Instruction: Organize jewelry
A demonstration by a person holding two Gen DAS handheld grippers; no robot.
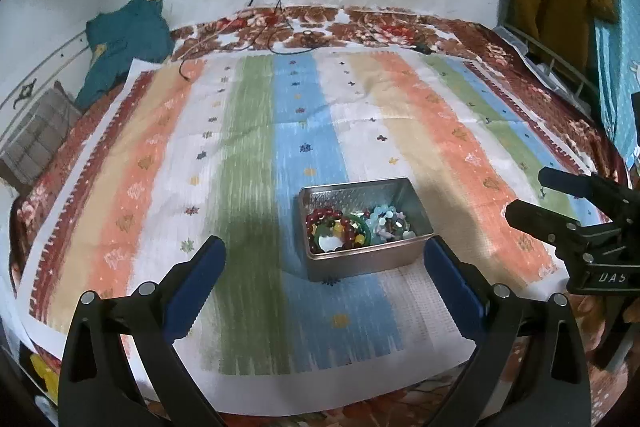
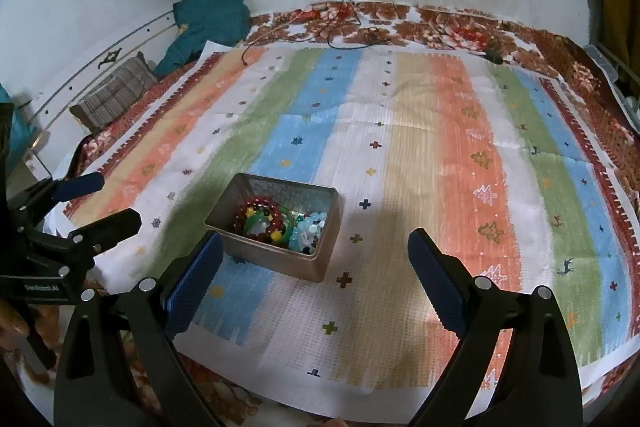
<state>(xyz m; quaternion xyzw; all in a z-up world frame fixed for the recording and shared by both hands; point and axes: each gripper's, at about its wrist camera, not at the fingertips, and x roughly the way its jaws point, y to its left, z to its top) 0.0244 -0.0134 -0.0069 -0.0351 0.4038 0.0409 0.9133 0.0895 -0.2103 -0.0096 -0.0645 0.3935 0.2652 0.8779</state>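
Notably, from the left wrist view, the left gripper (image 1: 324,259) stood with its jaws spread wide, nothing between them, black angular arms ending in ribbed blue pads (image 1: 208,275). A rectangular metal tin (image 1: 384,255) with a dimpled inner wall sat just beyond the fingertips on the blue stripe of a woven striped mat (image 1: 256,155), its right front corner close by the right pad. Inside lay the jewelry: a ring of round dark-red beads (image 1: 324,217), a smooth green bangle (image 1: 352,223) and pale blue glassy beads (image 1: 380,217), heaped together. The right gripper (image 1: 524,197) showed at the right edge, black, jaws apart. A teal garment (image 1: 124,43) lay crumpled at the far left of the floral bedspread (image 1: 360,27). From the right wrist view, the right gripper (image 2: 316,255) also gaped wide and empty; the tin (image 2: 288,263) sat near its left pad (image 2: 200,275), left of centre on the mat (image 2: 420,155). The left gripper (image 2: 108,199) appeared at the left edge, open, and a folded plaid cloth (image 2: 116,93) rested by the wall.
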